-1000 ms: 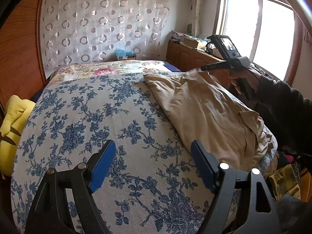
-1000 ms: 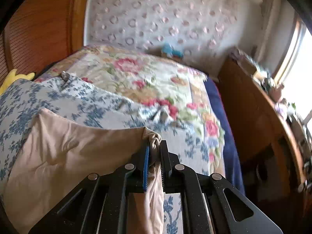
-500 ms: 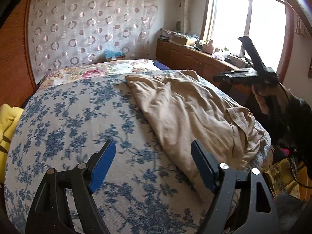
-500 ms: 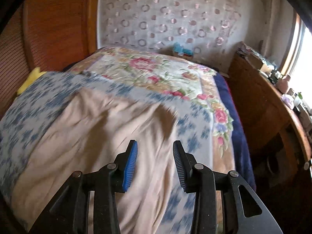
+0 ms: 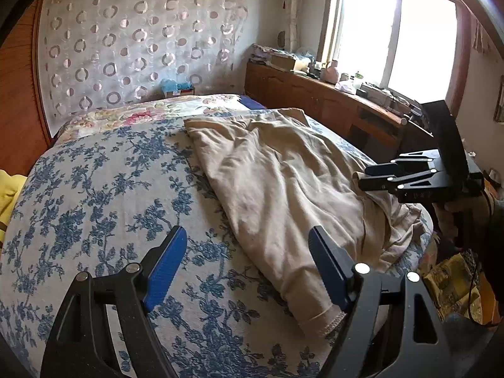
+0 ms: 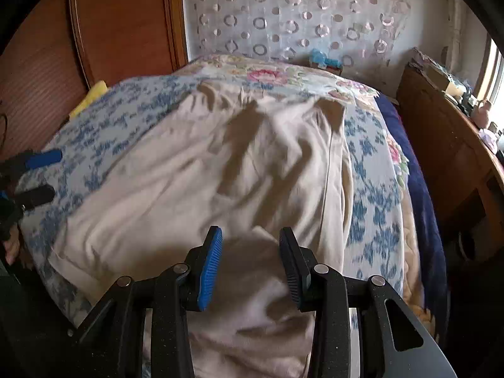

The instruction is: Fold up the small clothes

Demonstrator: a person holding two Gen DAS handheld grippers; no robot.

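Your beige garment (image 5: pixel 283 182) lies rumpled across the floral bedspread (image 5: pixel 104 189), toward three o'clock. Left claw (image 5: pixel 249 267) gapes empty; right claw (image 6: pixel 250 264), just opened, hovers empty. Grab a wrinkled ridge and you could fold creases in.

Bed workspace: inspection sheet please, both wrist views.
Surface: bed under a blue floral bedspread, a pink floral quilt at its far end.
Job's things: one beige garment lying spread and wrinkled, a hemmed end toward the near edge.
Clutter: yellow item at the bed's left edge; blue box by the curtain.
Grippers: left gripper open and empty; right gripper open over the garment after its jaws have just been opening, nothing pinched.
Cables: dark cable near the person's sleeve, lower right.
Surroundings: circle-pattern curtain, wooden cabinet with small items, bright window.
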